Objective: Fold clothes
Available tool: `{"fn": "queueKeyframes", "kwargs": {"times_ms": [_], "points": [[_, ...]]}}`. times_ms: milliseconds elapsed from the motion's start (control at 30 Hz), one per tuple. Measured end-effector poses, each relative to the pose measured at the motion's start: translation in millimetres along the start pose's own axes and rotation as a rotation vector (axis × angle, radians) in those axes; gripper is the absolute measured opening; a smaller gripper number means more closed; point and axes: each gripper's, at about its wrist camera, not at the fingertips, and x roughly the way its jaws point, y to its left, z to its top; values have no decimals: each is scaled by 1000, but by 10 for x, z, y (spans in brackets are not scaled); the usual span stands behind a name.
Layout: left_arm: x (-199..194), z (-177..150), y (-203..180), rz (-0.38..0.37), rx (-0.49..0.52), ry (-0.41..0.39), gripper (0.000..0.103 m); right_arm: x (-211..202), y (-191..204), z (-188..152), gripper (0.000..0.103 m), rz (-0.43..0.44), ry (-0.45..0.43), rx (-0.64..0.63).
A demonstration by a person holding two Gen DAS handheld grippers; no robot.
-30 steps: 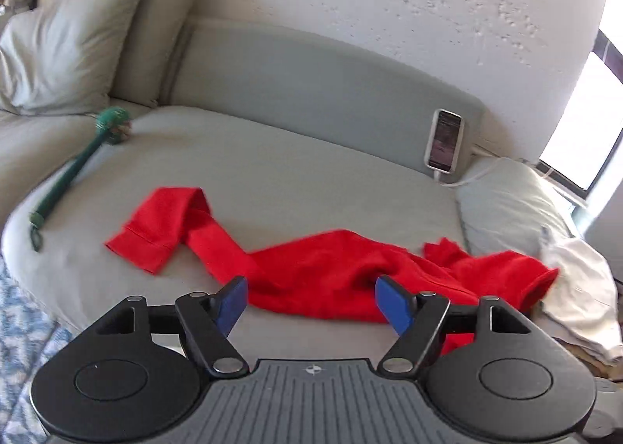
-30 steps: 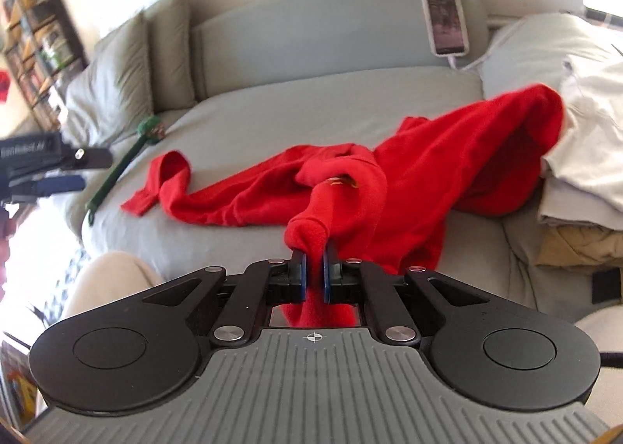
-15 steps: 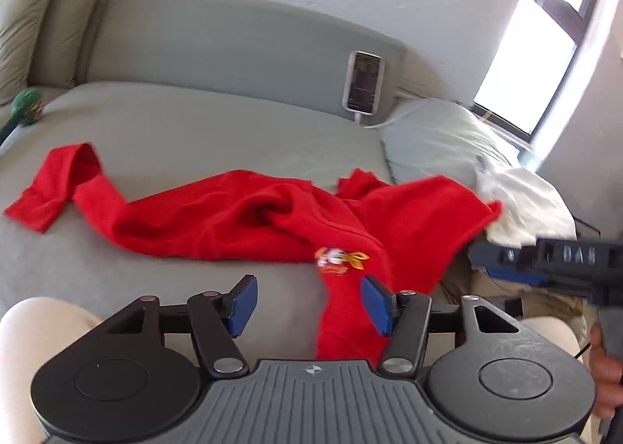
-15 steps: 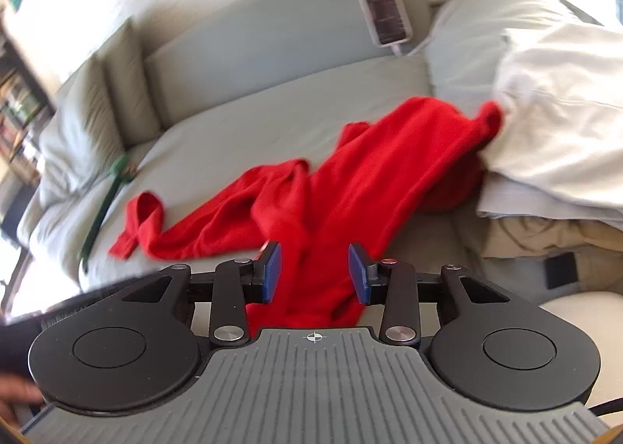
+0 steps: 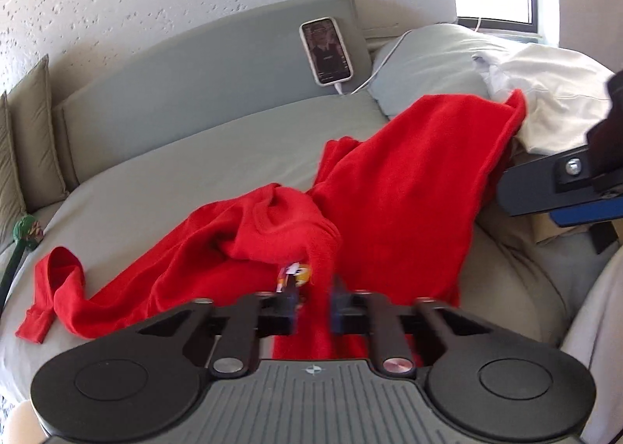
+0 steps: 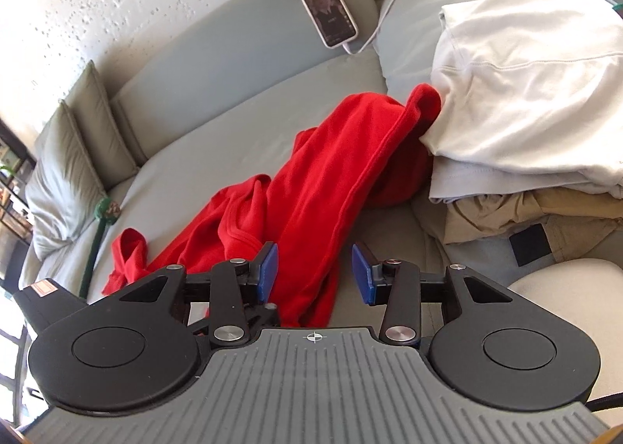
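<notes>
Sofa (image 6: 233, 124) holds phone (image 6: 329, 13), folded pile (image 6: 525, 101).

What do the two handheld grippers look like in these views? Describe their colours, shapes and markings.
Both the left gripper and the right gripper have ribbed grey bodies with a small crosshair mark, round black side discs, black linkage arms with silver pivots, and blue pads.

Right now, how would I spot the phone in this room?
Find the grey sofa and follow its backrest toward the pale pillow. The phone leans upright against it, a white cable plugged in: the only glossy dark screen among fabric.
</notes>
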Motion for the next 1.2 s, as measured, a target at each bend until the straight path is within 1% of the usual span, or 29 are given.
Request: {"fn": "queueKeyframes", "kwargs": {"times_ms": [67, 133, 167, 200, 267, 300, 367, 400, 467, 533, 633, 667, 700, 733, 767, 833, 867, 900, 967, 1000, 1067, 1200], "points": [[-77, 2, 297, -30, -91, 11, 3, 22, 32, 28, 45, 17, 9, -10], [-221, -21, 619, -37, -153, 0, 3, 50, 72, 61, 45, 36, 18, -20], [-315, -38, 816, -44, -202, 1, 3, 73, 100, 82, 45, 49, 26, -26], [-410, -52, 1001, -36, -240, 0, 3, 100, 129, 103, 45, 63, 35, -31], [-587, -92, 1335, 9, -283, -7, 3, 174, 212, 147, 45, 96, 65, -32], [-672, -110, 1483, 37, -296, -11, 3, 218, 261, 168, 45, 118, 81, -30], [-794, -145, 1687, 91, -288, -9, 3, 322, 379, 214, 45, 172, 117, -22], [-830, -163, 1763, 105, -282, -2, 3, 382, 447, 238, 45, 201, 136, -18], [-881, -212, 1868, 101, -288, 1, 3, 546, 606, 292, 45, 251, 180, -15], [-886, -259, 1870, 78, -293, -1, 3, 751, 787, 347, 45, 278, 217, -19], [-927, -315, 1781, 62, -261, -20, 3, 1145, 1057, 455, 45, 281, 261, -11], [-953, -328, 1756, 54, -255, -27, 3, 1276, 1134, 496, 53, 286, 270, 2], [-983, -338, 1739, 43, -255, -33, 3, 1409, 1217, 535, 59, 286, 280, 11], [-1010, -347, 1718, 30, -251, -37, 3, 1528, 1302, 566, 73, 279, 292, 6], [-1035, -351, 1689, 19, -239, -44, 3, 1655, 1410, 593, 79, 268, 307, -10], [-1088, -365, 1608, 8, -199, -64, 3, 1880, 1658, 610, 79, 255, 334, -63], [-1104, -373, 1571, 3, -182, -72, 3, 1984, 1788, 602, 77, 250, 352, -104], [-1111, -380, 1544, -1, -172, -77, 3, 2076, 1914, 580, 74, 233, 370, -154], [-1121, -396, 1497, -7, -155, -86, 3, 2260, 2165, 537, 65, 199, 406, -254], [-1116, -406, 1485, -6, -153, -86, 3, 2353, 2294, 512, 63, 179, 426, -308], [-1116, -426, 1464, -16, -151, -84, 3, 2521, 2538, 438, 62, 125, 466, -419], [-1141, -460, 1412, -24, -126, -90, 3, 2785, 2927, 253, 60, 15, 494, -629]]}}
